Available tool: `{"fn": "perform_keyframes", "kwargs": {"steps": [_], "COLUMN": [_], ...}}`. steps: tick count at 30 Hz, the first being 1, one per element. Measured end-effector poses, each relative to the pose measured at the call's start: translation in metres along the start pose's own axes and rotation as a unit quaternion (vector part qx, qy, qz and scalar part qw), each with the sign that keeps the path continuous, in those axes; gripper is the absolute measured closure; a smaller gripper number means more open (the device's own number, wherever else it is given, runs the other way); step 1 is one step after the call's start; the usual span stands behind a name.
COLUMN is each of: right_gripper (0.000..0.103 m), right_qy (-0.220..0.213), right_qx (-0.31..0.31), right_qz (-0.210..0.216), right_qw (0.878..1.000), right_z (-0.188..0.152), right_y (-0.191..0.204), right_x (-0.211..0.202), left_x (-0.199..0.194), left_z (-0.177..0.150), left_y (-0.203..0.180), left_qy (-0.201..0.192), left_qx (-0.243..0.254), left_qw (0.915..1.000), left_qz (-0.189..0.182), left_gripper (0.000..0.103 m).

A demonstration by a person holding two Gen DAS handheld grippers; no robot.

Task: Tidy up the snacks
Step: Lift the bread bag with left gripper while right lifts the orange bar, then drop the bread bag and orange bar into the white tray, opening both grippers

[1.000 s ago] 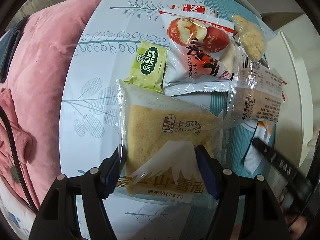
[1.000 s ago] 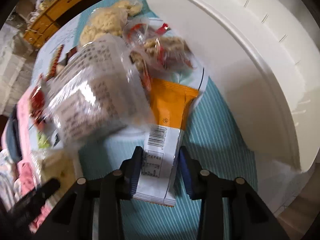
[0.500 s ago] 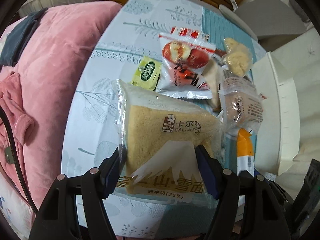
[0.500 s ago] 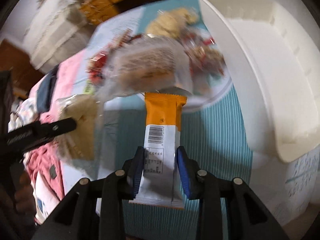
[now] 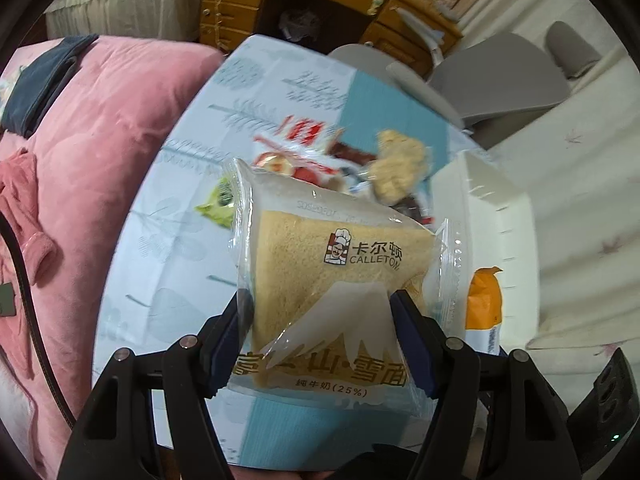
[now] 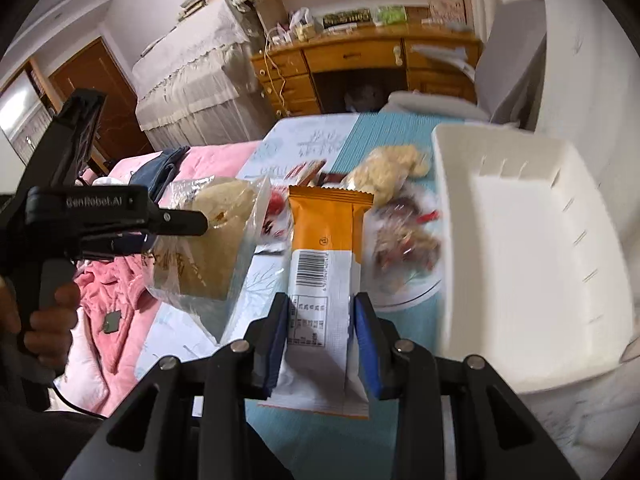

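Bread packet (image 5: pixel 320 292) hangs pinched in the left tool (image 5: pixel 320 320); the right tool (image 6: pixel 320 336) pinches an orange bar (image 6: pixel 326 264), white bin (image 6: pixel 520 248) at three o'clock. Slippery film risks sliding out above the worktop (image 6: pixel 320 432).

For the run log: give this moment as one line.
left gripper: shut on bread pack | right gripper: shut on orange bar | white bin: empty

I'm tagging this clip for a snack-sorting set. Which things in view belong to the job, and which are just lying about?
Job:
- left gripper, triangular bread packet
- right gripper, orange-and-white wrapper bar
- white plastic bin
- loose snack packets

Lying about:
- pink blanket
- wooden desk
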State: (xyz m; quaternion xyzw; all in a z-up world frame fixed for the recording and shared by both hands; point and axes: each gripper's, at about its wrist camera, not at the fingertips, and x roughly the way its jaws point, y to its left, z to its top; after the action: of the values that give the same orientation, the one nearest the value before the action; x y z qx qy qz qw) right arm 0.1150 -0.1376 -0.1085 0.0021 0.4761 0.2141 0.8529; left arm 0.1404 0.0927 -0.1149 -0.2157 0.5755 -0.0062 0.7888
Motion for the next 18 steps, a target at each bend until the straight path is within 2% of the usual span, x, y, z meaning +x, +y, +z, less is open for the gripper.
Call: {"fn": "perform_keyframes", "kwargs": {"steps": [10, 18], "right_gripper": [0.069, 0.069], "right_qy": [-0.067, -0.09], "right_qx": [-0.014, 0.003], "right_qz": [-0.044, -0.093], "right_qw": [0.997, 0.992], "right_z": [0.002, -0.003], "right_y": [-0.043, -0.09], "right_x": [-0.046, -0.065], "left_x": [-0.003, 0.017], "left_z": [0.0, -0.006], "left_y": [-0.076, -0.133], "left_qy": [-0.012, -0.016], "left_qx": [0.039, 0.057], "left_qw": [0.9979, 0.9947], "left_qz": [-0.052, -0.083], "left_gripper": [0.034, 0.034]}}
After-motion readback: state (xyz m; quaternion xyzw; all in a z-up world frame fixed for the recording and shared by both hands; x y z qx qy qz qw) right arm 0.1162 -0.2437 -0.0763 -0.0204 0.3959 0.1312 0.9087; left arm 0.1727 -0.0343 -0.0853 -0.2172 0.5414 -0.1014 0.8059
